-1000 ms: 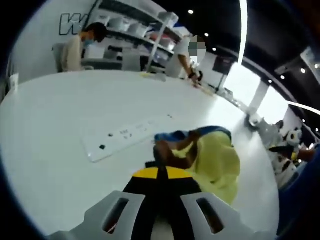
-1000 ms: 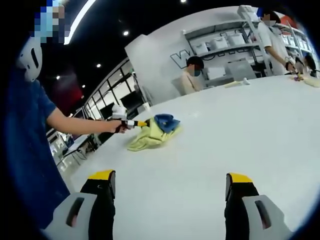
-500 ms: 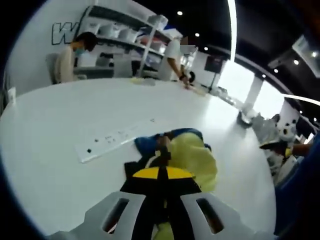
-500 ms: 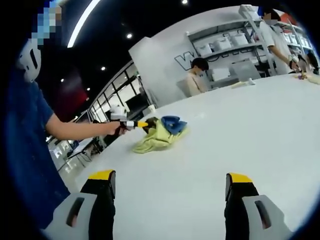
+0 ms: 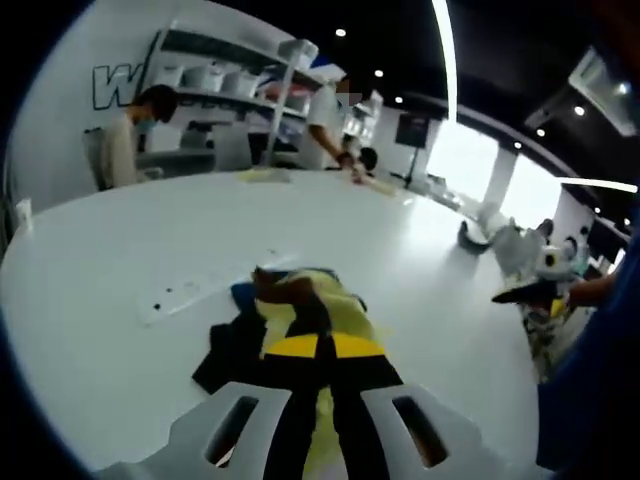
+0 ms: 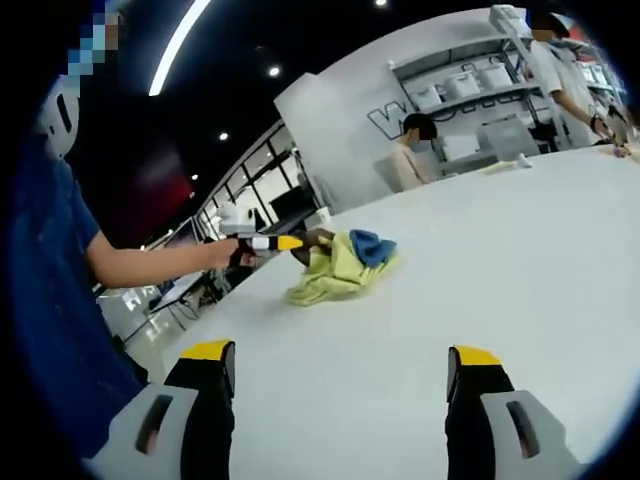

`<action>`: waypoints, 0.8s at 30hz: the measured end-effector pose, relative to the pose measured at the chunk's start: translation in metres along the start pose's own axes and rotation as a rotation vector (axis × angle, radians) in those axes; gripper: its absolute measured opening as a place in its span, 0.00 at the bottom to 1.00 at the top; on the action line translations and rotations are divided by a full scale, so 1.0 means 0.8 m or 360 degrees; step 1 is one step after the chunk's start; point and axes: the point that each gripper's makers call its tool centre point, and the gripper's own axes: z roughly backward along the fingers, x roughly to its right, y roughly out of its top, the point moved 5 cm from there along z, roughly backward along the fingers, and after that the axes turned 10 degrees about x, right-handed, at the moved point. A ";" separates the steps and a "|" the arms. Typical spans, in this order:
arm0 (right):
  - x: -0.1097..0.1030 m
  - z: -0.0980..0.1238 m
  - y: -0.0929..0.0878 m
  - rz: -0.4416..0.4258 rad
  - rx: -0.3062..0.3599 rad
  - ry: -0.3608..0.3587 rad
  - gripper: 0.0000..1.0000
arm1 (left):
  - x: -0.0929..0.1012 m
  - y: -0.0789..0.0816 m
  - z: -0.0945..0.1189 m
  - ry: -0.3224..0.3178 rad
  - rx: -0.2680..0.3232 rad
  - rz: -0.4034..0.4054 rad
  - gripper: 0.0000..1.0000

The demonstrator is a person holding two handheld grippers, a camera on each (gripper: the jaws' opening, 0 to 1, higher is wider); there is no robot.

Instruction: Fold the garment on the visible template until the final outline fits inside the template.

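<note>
White tabletop (image 6: 520,270) spread broad and bare around the work, shelving and seated people lying far beyond it. Left gripper (image 5: 318,318), jaws pressed together, pinched the bunched yellow-and-blue garment (image 5: 325,300) directly ahead of its tips — cloth still crumpled, no fold laid, so the task appeared barely begun. A pale template strip (image 5: 195,293) lay just left of the garment. Right gripper (image 6: 340,375) hovered well back with jaws spread wide and nothing between them; open surface ahead of it — the table edge stayed distant.
</note>
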 end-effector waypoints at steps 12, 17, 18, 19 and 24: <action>-0.022 -0.065 0.006 0.0021 0.0014 0.0204 0.85 | 0.038 -0.003 0.031 -0.0024 0.0006 -0.0011 0.00; -0.019 -0.099 0.011 0.0038 0.0040 0.0249 0.86 | 0.054 -0.007 0.042 -0.0018 0.0012 -0.0007 0.00; -0.018 -0.103 0.012 0.0040 0.0045 0.0251 0.86 | 0.056 -0.008 0.043 -0.0021 0.0011 -0.0006 0.00; -0.016 -0.105 0.013 0.0039 0.0046 0.0249 0.86 | 0.058 -0.008 0.044 -0.0021 0.0010 -0.0004 0.00; -0.012 -0.120 0.019 0.0054 0.0060 0.0238 0.87 | 0.074 -0.007 0.053 -0.0022 0.0023 0.0003 0.00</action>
